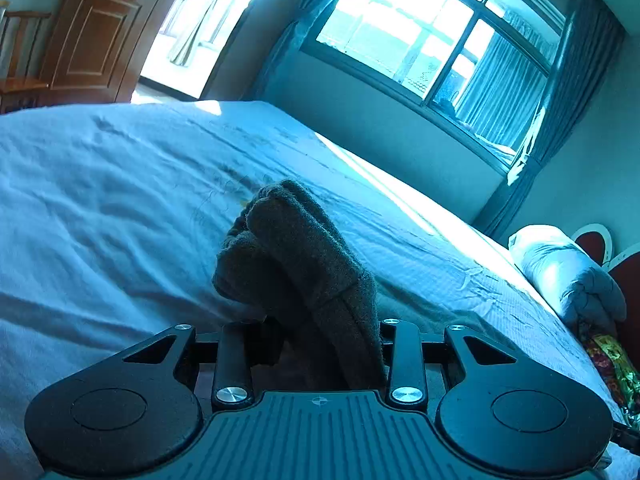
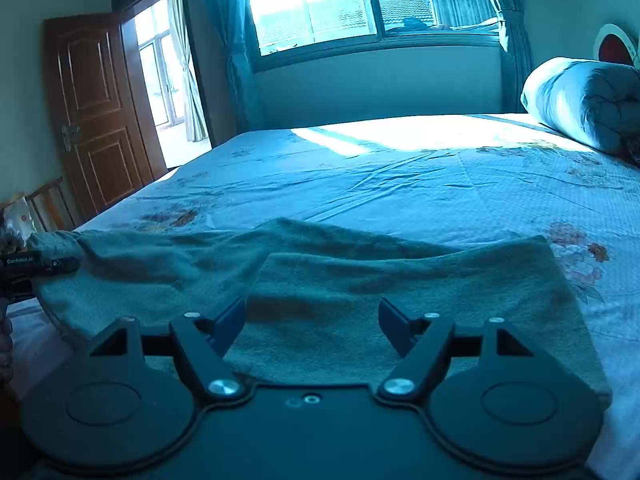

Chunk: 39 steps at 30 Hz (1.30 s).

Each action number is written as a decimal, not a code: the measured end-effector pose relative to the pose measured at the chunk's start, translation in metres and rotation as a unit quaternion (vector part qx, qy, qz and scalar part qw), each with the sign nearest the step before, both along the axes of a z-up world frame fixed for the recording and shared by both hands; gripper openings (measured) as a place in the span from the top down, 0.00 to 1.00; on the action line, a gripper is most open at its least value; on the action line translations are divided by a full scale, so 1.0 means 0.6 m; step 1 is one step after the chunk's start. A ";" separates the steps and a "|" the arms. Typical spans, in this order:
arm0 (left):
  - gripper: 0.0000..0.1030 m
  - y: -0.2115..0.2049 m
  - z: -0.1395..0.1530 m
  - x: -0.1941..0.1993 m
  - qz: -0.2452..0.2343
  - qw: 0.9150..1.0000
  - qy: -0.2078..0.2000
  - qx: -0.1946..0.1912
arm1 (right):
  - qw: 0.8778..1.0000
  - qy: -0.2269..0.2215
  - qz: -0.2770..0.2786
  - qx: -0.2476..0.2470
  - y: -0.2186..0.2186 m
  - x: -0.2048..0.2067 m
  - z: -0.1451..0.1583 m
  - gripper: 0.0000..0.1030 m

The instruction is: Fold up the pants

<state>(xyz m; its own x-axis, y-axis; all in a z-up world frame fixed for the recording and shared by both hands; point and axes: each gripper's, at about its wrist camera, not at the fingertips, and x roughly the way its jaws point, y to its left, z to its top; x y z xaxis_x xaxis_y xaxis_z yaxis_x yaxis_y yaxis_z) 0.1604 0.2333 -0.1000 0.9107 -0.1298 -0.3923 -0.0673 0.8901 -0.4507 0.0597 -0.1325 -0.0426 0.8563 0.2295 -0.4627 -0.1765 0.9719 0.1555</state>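
**Operator:** What is hidden from you at the left gripper (image 1: 316, 344)?

**Guide:** Your fingertips are not visible in the left wrist view. A thick bunched fold of the pants (image 1: 304, 264) rises between the two black finger arms and covers the tips. The arms stand close and parallel with the fabric packed between them, so the tool reads as clenched on the pants. The cloth below the grip is cut off by the gripper body.

**Operator:** And the right gripper (image 2: 312, 320)?

**Guide:** Its blue pads (image 2: 232, 320) are spread wide apart and released. They hover just above the near part of the pants (image 2: 360, 292); whether they touch the fabric cannot be determined.

**Operator:** What does the right wrist view add?

**Guide:** It shows the pants lying flat across the near edge of the bed (image 2: 400, 184), with one layer folded over another. At the far left of that view, you can see a dark tool (image 2: 36, 266) gripping the raised end of the cloth. A rolled quilt (image 2: 584, 100) lies at the far right, a wooden door (image 2: 92, 112) at the far left.

**Operator:** Any readable text?

**Guide:** The dark tool carries small white lettering, too small to read reliably.
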 end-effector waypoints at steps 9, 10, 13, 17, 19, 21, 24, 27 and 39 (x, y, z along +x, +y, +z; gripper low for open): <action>0.66 -0.268 0.166 0.032 -0.157 0.980 -0.105 0.059 | 0.972 0.014 -0.137 0.192 -0.223 -0.015 0.007 0.35; 0.65 -0.317 0.174 0.038 -0.184 0.975 -0.107 0.068 | 0.963 0.014 -0.155 0.220 -0.252 -0.020 0.001 0.35; 0.32 -0.451 0.173 0.057 -0.261 0.960 -0.081 0.057 | 0.942 0.007 -0.194 0.274 -0.317 -0.042 -0.013 0.34; 0.00 -0.497 0.157 0.029 -0.262 0.960 -0.088 0.039 | 0.927 0.005 -0.205 0.315 -0.368 -0.051 -0.027 0.33; 0.00 -0.473 0.144 0.020 -0.250 0.965 -0.066 0.036 | 0.925 0.013 -0.188 0.331 -0.368 -0.042 -0.034 0.32; 0.00 -0.429 0.119 0.011 -0.230 0.971 -0.052 0.041 | 0.921 0.029 -0.160 0.355 -0.358 -0.029 -0.044 0.32; 0.00 -0.366 0.092 -0.009 -0.202 0.977 -0.023 0.057 | 0.912 0.075 -0.100 0.391 -0.327 0.002 -0.064 0.32; 0.00 -0.312 0.062 -0.038 -0.177 0.981 0.000 0.081 | 0.901 0.112 -0.076 0.413 -0.292 0.030 -0.085 0.32; 0.00 -0.300 0.000 -0.076 -0.196 0.966 0.030 0.164 | 0.917 0.137 -0.114 0.356 -0.239 0.064 -0.073 0.36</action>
